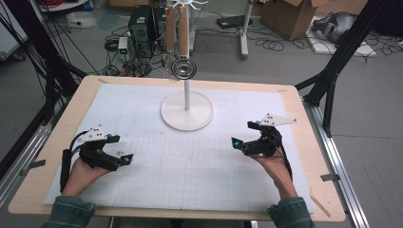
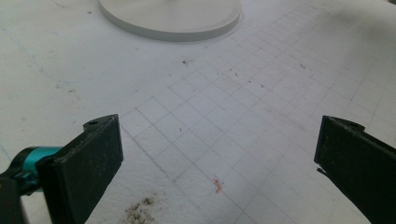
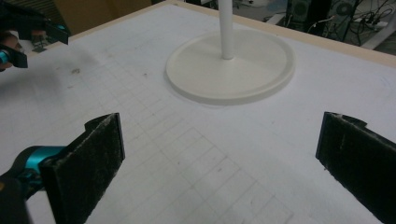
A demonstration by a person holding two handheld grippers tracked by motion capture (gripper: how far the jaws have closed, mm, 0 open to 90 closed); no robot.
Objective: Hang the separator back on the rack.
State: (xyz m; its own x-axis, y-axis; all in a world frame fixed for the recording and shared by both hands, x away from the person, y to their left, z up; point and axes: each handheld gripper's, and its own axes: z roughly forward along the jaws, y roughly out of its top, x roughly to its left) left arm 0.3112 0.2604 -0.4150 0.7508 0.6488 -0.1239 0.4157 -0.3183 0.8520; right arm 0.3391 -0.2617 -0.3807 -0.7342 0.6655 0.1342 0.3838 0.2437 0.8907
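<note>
i held both tongs wide and empty over the near counter point(image 1: 304, 142), left tongs point(image 1: 122, 148) and right tongs point(image 1: 243, 133) well apart, the white stand point(image 1: 187, 110) far between them.

1 overhead camera, 2 low jaw-mounted cameras, all facing the stand base point(image 1: 187, 111).

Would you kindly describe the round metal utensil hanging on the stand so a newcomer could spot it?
Start at the white gridded mat and find the white stand near its far edge. Hanging from the stand's top, beside two wooden handles, is the strainer, the one shiny round metal piece.
</note>
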